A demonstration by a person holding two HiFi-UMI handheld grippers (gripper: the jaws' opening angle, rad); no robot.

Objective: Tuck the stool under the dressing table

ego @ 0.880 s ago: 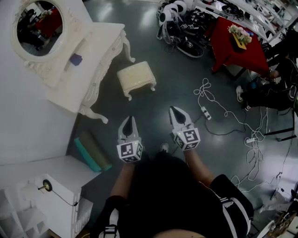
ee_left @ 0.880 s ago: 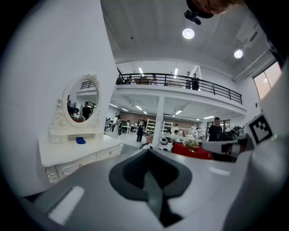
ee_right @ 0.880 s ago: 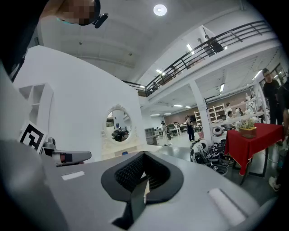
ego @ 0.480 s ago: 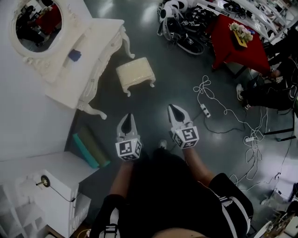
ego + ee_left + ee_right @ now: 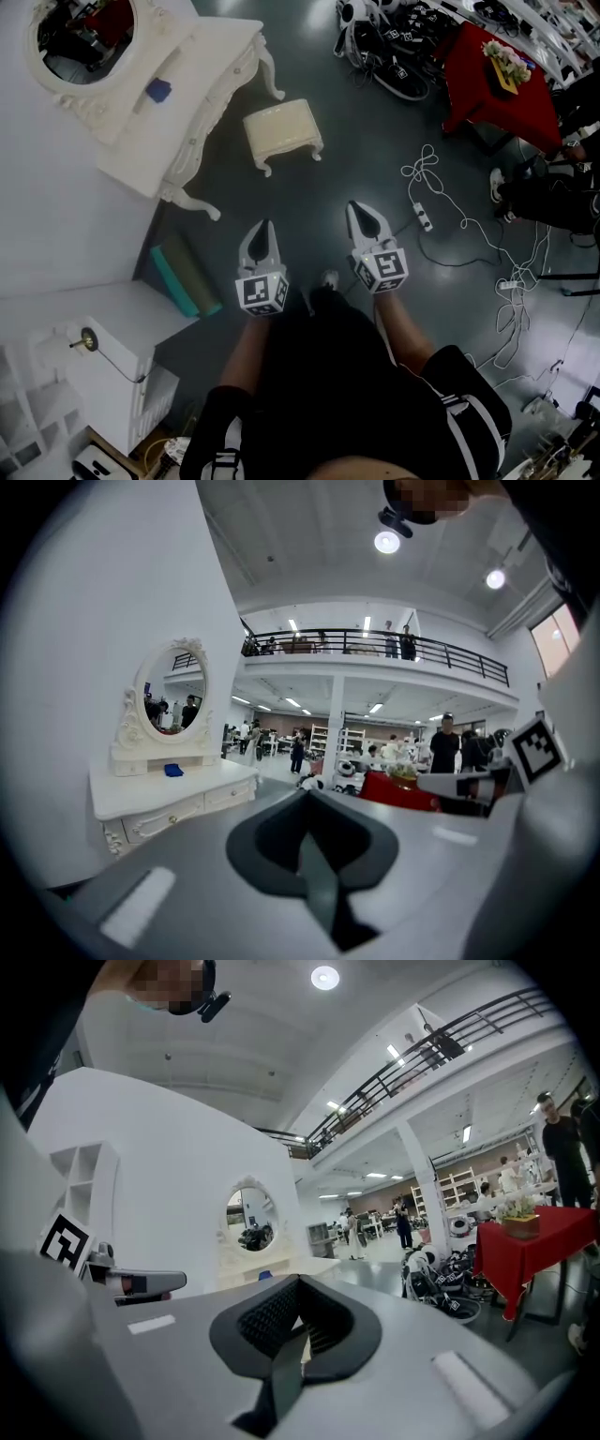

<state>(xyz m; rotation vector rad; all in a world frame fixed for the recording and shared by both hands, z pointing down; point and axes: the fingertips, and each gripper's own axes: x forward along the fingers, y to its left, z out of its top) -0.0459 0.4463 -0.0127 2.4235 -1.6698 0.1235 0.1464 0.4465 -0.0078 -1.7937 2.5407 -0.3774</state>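
A glossy dark grey floor [image 5: 375, 178] spread below a plain white wall [image 5: 56, 216]. A white cabinet [image 5: 112, 314] stood against that wall, with teal and green rolls [image 5: 183, 277] just beside it. White cables [image 5: 424, 171] trailed over the floor near a red-draped table [image 5: 480, 101]. Round ceiling lamps [image 5: 386, 543] shone above a black-railed balcony [image 5: 375, 641].

Small cream cushioned stool [image 5: 283, 134] on dark glossy floor [image 5: 309, 220], out beside white carved dressing table [image 5: 211, 66] with oval mirror, well apart from left gripper [image 5: 262, 230] and right gripper [image 5: 357, 210], both with jaws together.
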